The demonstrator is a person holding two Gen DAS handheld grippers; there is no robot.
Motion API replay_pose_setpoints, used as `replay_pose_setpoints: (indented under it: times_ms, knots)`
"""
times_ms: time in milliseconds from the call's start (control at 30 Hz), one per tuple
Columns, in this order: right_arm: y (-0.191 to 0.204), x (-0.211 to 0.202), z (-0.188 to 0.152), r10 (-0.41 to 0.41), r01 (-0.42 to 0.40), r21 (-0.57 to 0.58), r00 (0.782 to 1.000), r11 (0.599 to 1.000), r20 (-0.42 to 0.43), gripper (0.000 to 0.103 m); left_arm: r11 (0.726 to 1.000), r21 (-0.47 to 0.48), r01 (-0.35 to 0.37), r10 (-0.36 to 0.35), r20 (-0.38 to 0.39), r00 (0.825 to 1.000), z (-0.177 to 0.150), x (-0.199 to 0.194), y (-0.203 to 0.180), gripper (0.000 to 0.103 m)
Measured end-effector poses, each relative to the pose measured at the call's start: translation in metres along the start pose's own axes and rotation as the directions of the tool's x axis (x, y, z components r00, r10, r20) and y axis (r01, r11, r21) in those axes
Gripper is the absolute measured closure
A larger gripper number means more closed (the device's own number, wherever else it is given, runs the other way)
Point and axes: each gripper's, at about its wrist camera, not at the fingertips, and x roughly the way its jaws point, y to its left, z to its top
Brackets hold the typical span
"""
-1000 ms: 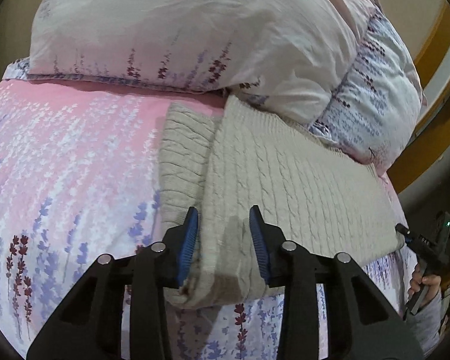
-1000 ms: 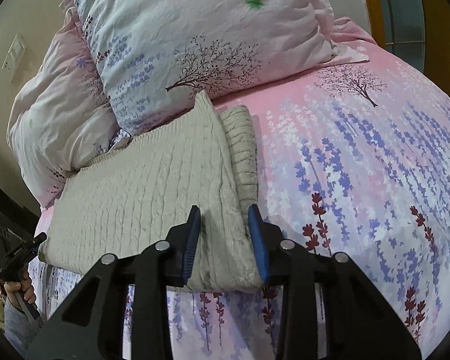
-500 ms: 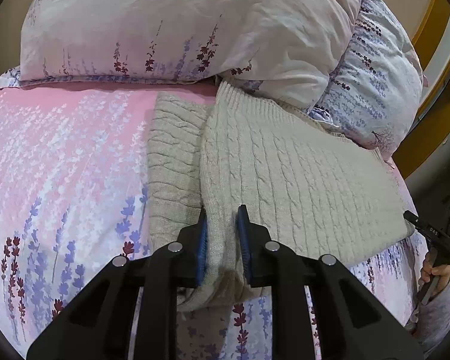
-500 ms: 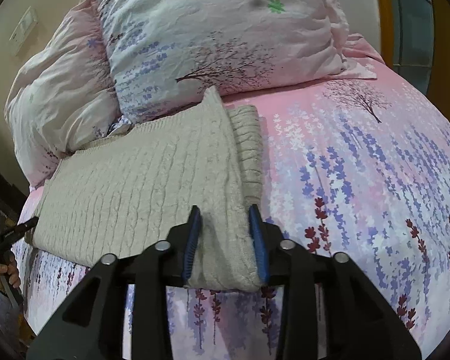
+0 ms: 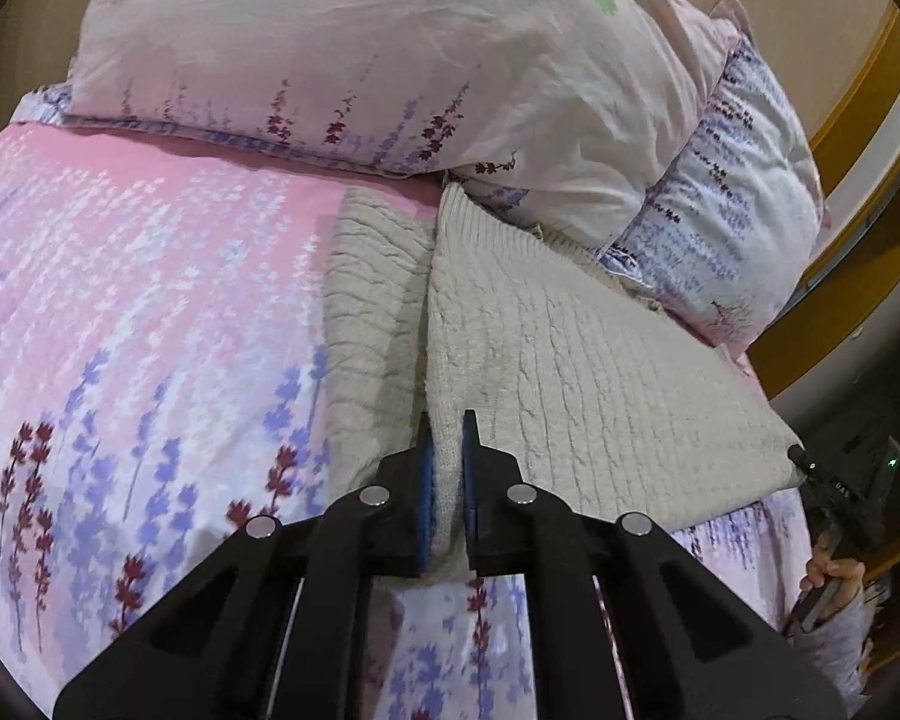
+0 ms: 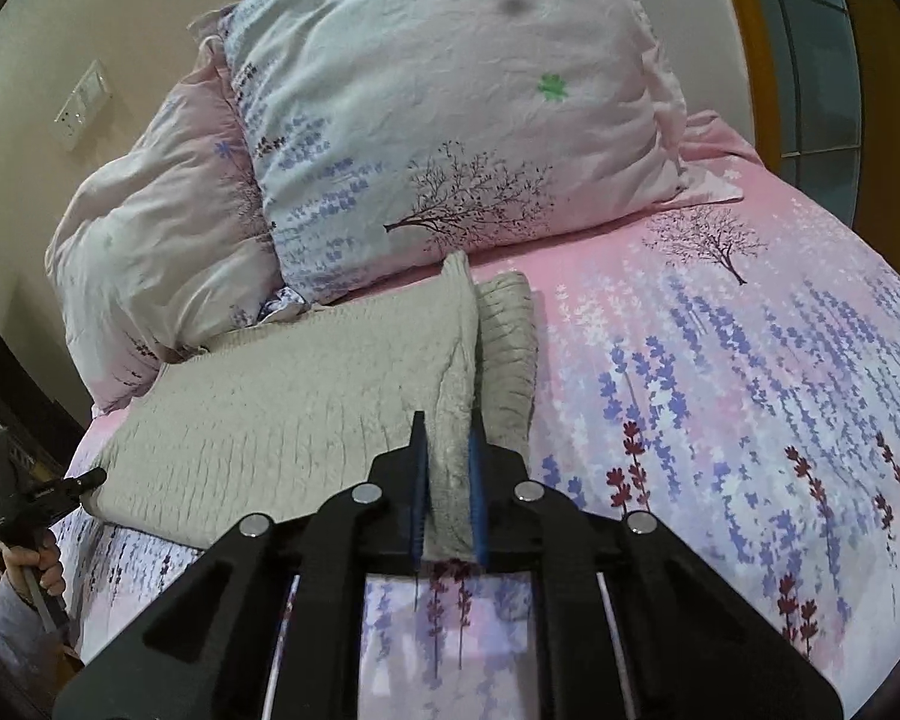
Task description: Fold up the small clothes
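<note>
Garment: a beige cable-knit sweater [image 5: 600, 384] lies across the near edge of the bed, its far corner tucked under the pillows [image 5: 390, 60]. A narrower knit panel, probably a sleeve or folded side, lies flat beside the main body on the pink floral bedsheet [image 5: 150, 300].

Left gripper [image 5: 446, 468]: clenched on a pinch of the sweater's near hem; knit fills the gap between the blue pads.

Right gripper [image 6: 447, 480]: likewise clamped on a ridge of the sweater [image 6: 282, 408] at its near edge, next to the flat panel.

Step in hand: judged, securing both near corners before carrying the hem over for a fold.

Doing it well: lift both grips together and level, so the thick knit folds on a straight line rather than a skewed one; keep mild tension between the two tongs to stop sagging in the middle.

Aim: lay the near hem toward the far edge by the pillows, edges matched.

Risk: bulky knit can slip from a shallow pinch, and the corner under the pillows may drag.

Handling: soft, heavy, stretchy; move slowly.
</note>
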Motion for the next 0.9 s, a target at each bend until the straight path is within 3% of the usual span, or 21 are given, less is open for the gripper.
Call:
replay_pose_setpoints:
  times_ms: [100, 233, 367, 467, 500, 567, 600, 733, 833, 900]
  knots:
    - [-0.002, 0.002, -0.008, -0.020, 0.020, 0.003, 1.000, 1.000, -0.022, 0.092, 1.000, 0.000, 0.001, -0.001, -0.002, 1.000, -0.005, -0.002, 0.002, 0.096]
    - [-0.014, 0.027, -0.017, -0.071, 0.077, 0.052, 0.990, 0.996, -0.118, 0.091, 1.000, 0.011, -0.026, 0.026, -0.023, 0.999, -0.007, 0.008, 0.002, 0.096]
    - [-0.003, 0.032, -0.014, -0.137, 0.138, -0.003, 0.982, 0.990, -0.129, 0.079, 0.996, 0.054, -0.066, 0.067, -0.027, 0.997, -0.006, 0.007, -0.005, 0.090]
    - [0.006, 0.018, -0.007, -0.203, 0.202, -0.028, 0.978, 0.979, -0.052, 0.067, 0.993, 0.054, -0.105, 0.105, 0.011, 0.994, -0.001, -0.006, -0.009, 0.080]
    - [0.012, 0.009, -0.002, -0.206, 0.206, -0.035, 0.979, 0.978, 0.003, 0.066, 0.991, 0.053, -0.124, 0.122, 0.035, 0.992, 0.001, -0.010, -0.011, 0.066]
    - [0.022, 0.001, 0.004, -0.171, 0.173, -0.056, 0.984, 0.983, 0.049, 0.064, 0.981, 0.075, -0.178, 0.169, 0.115, 0.979, 0.005, -0.022, -0.021, 0.055]
    - [0.032, 0.004, 0.006, -0.137, 0.141, -0.088, 0.989, 0.986, 0.048, 0.063, 0.978, 0.108, -0.176, 0.160, 0.145, 0.976, 0.007, -0.025, -0.032, 0.054]
    - [0.061, 0.033, 0.002, -0.113, 0.108, -0.174, 0.993, 0.979, -0.019, 0.063, 0.975, 0.195, -0.110, 0.093, 0.094, 0.991, 0.009, -0.003, -0.068, 0.051]
    - [0.070, 0.048, -0.008, -0.118, 0.104, -0.173, 0.991, 0.979, -0.070, 0.061, 0.964, 0.245, -0.107, 0.102, 0.036, 0.994, 0.005, 0.022, -0.084, 0.051]
    - [0.069, 0.058, -0.016, -0.154, 0.133, -0.170, 0.981, 0.976, -0.118, 0.049, 0.964, 0.236, -0.120, 0.127, -0.014, 0.992, 0.002, 0.038, -0.082, 0.051]
